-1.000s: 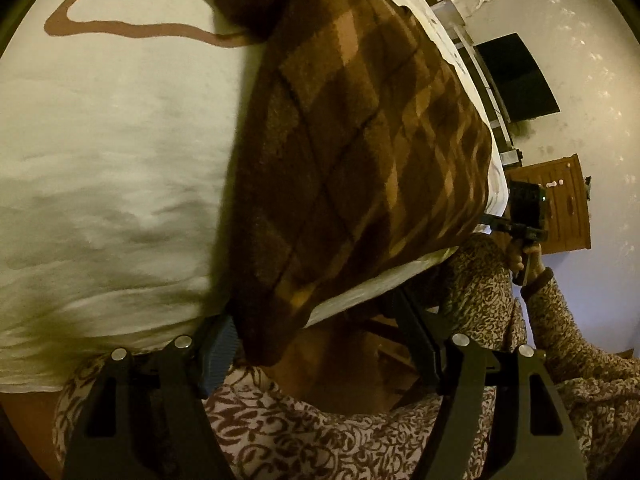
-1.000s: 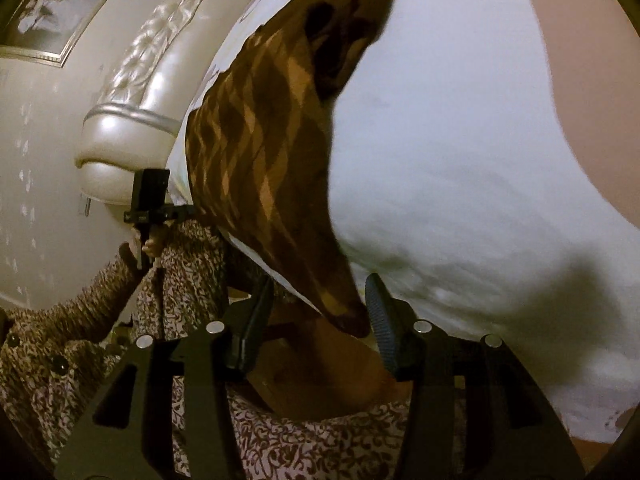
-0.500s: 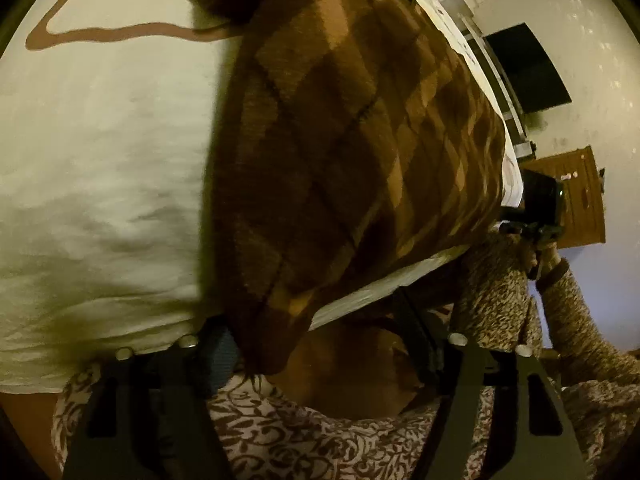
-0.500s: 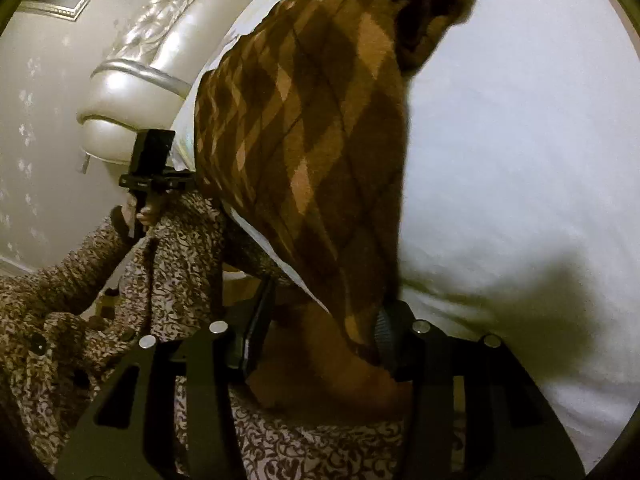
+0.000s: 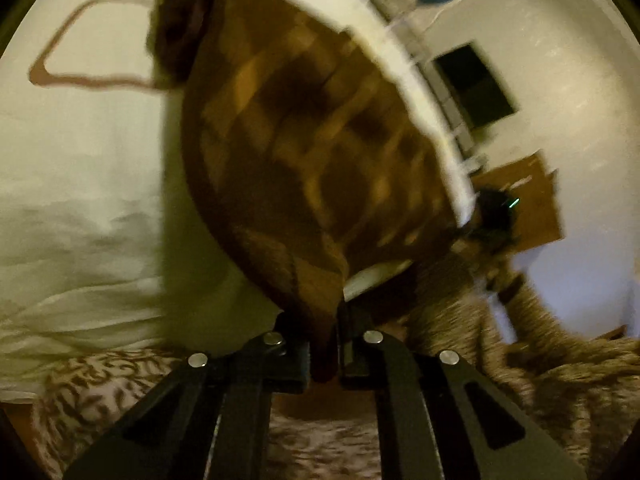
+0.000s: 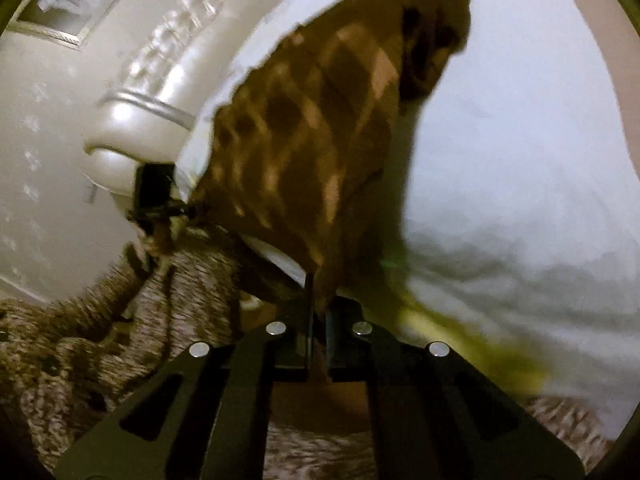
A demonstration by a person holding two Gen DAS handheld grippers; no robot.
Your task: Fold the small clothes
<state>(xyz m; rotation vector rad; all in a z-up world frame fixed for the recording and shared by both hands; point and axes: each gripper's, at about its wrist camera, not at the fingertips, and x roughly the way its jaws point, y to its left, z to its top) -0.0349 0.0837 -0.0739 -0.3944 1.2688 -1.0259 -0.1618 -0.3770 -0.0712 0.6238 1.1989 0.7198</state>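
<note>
Left hand-held gripper (image 5: 325, 344): I have it clamped on a near corner of the cloth (image 5: 304, 152).
Right hand-held gripper (image 6: 318, 320): clamped on the other near corner.
Cloth: brown check, spread on the white bed (image 5: 80, 160), near edge held in both.
Frames: blurred.

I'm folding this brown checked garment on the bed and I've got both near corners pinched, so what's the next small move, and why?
Probably lift both corners and carry them toward the far edge. The left gripper and right gripper have each shut on a near corner of the brown checked garment, which otherwise lies flat on the white sheet.
</note>
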